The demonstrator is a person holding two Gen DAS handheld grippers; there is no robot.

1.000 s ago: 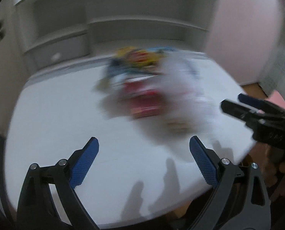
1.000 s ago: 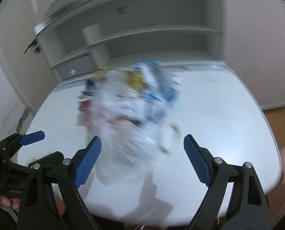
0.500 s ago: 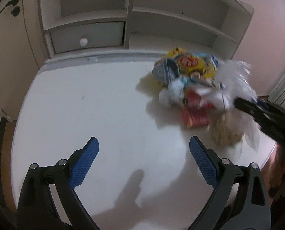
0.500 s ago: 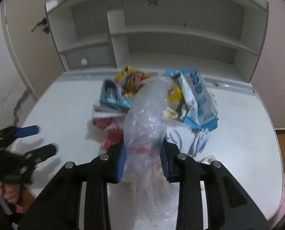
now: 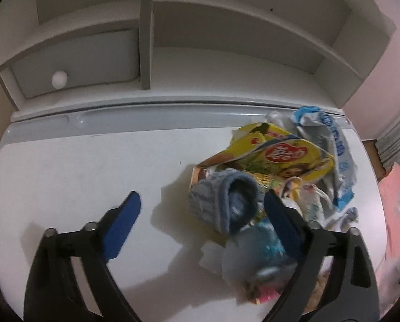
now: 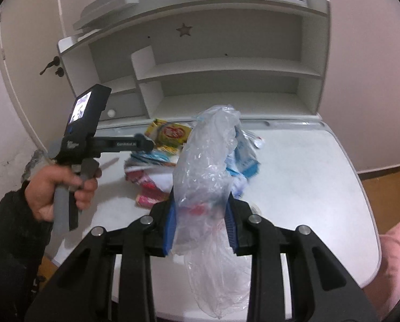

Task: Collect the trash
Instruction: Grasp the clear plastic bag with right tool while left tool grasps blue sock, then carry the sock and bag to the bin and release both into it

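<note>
My right gripper [image 6: 201, 221] clamped on a clear plastic bag [image 6: 208, 161] held above the white table [image 6: 307, 174], my left gripper [image 5: 200, 222] spread wide just over the trash pile [image 5: 275, 177], its right finger against a blue knitted sock [image 5: 224, 201], yellow wrapper [image 5: 285, 158] behind

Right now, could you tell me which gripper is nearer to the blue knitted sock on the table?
Left. The left gripper is open right at the blue knitted sock, one finger beside it. The right gripper is farther back, shut on the clear plastic bag.
</note>
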